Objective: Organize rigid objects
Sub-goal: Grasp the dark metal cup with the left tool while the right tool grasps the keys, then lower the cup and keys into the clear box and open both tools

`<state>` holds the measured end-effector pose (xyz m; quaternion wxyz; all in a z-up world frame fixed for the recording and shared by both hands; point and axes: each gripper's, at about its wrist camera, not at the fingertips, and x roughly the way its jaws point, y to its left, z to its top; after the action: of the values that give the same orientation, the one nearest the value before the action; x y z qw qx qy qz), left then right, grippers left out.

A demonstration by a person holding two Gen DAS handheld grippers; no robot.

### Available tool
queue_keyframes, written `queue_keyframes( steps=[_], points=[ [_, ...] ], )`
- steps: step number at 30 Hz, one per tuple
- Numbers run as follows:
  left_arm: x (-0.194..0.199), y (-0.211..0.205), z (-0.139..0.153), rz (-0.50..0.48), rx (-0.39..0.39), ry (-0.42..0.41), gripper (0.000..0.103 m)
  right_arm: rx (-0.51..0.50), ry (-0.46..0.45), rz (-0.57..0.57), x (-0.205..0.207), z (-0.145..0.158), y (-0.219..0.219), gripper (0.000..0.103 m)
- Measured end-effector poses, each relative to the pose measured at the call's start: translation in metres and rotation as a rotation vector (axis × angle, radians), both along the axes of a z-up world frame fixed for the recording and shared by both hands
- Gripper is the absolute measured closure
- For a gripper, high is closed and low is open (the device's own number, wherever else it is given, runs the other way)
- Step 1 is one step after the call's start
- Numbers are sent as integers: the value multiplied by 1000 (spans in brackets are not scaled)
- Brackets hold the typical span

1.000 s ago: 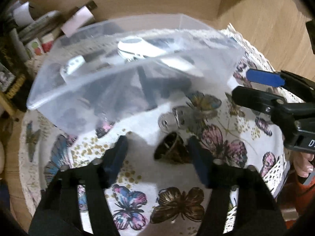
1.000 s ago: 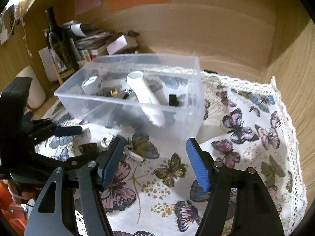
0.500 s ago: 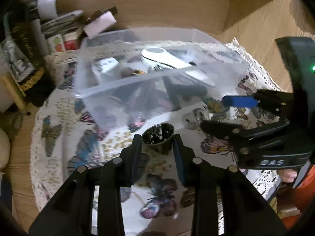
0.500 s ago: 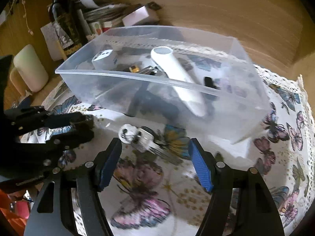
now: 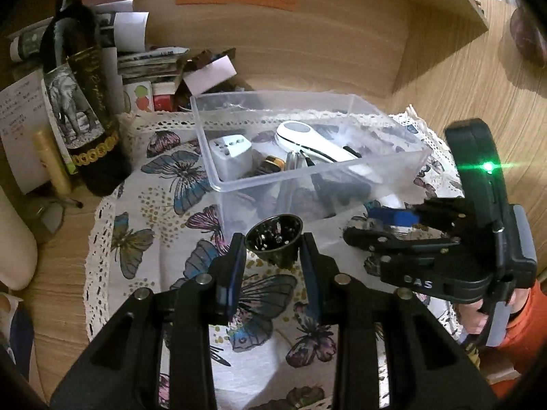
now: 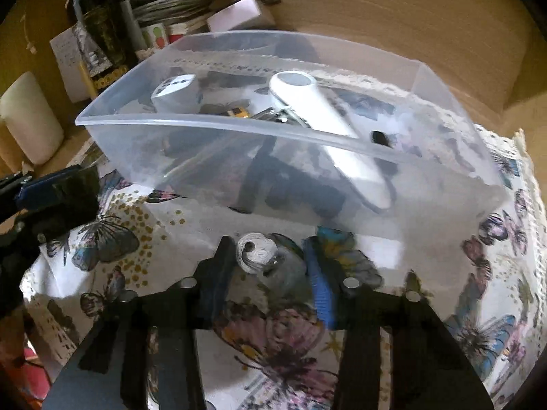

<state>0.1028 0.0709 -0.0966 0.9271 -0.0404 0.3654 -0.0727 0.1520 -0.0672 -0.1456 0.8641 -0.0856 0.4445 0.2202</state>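
Note:
My left gripper (image 5: 273, 249) is shut on a small dark metal cup (image 5: 275, 239) and holds it above the butterfly cloth (image 5: 136, 232), just in front of the clear plastic bin (image 5: 307, 174). The bin holds a white handheld device (image 5: 314, 145), a white adapter (image 5: 230, 153) and several small items. My right gripper (image 6: 270, 256) has its fingers close around a silver metal piece (image 6: 259, 253) on the cloth, right before the bin's (image 6: 239, 130) near wall; the view is blurred. It also shows in the left wrist view (image 5: 383, 225).
A dark wine bottle (image 5: 80, 109), papers and small boxes (image 5: 208, 75) stand behind and left of the bin. A cream candle (image 6: 29, 119) stands at the far left. Wooden walls enclose the back and right.
My left gripper closed on the dark cup and lifted it. My right gripper moved down to the silver piece and its fingers narrowed around it.

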Motion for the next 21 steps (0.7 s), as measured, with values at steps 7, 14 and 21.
queue_keyframes(
  steps=[7, 14, 21],
  points=[
    [0, -1, 12, 18, 7, -34, 71, 21, -33, -2, -15, 8, -13, 65],
    [4, -4, 32, 47, 4, -86, 71, 48, -123, 4, -30, 40, -30, 98],
    [5, -8, 46, 65, 1, -130, 71, 69, -173, -12, -36, 53, -52, 97]
  ],
)
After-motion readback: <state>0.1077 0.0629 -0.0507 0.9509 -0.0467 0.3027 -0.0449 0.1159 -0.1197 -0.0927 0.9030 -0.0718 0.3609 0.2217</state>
